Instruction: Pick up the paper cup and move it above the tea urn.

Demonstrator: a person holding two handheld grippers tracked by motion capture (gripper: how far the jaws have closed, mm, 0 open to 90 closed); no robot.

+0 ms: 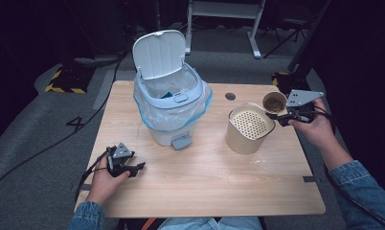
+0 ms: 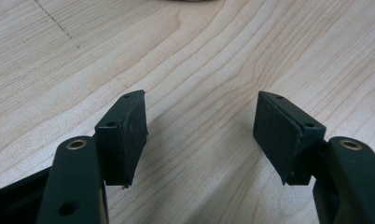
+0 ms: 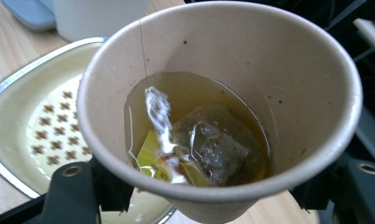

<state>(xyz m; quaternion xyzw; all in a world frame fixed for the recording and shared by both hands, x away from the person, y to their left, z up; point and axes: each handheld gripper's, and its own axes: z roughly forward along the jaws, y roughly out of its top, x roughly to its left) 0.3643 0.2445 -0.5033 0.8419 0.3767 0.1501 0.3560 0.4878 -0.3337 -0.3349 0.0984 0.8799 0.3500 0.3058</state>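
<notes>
My right gripper [image 1: 277, 115] is shut on a paper cup [image 1: 274, 102], held in the air at the far right rim of a cream can with a perforated strainer lid [image 1: 250, 125]. In the right gripper view the paper cup [image 3: 218, 107] holds brown tea and a soaked tea bag [image 3: 206, 149], with the strainer lid [image 3: 45, 121] below at the left. My left gripper [image 1: 135, 168] rests near the table's front left, jaws open and empty. The left gripper [image 2: 199, 135] hovers low over bare wood.
A pale blue pedal bin [image 1: 171, 103] with its lid up and a clear bag liner stands at the middle back of the wooden table [image 1: 205, 182]. A cable hole [image 1: 230, 96] lies behind the can. Dark floor and a desk frame lie beyond.
</notes>
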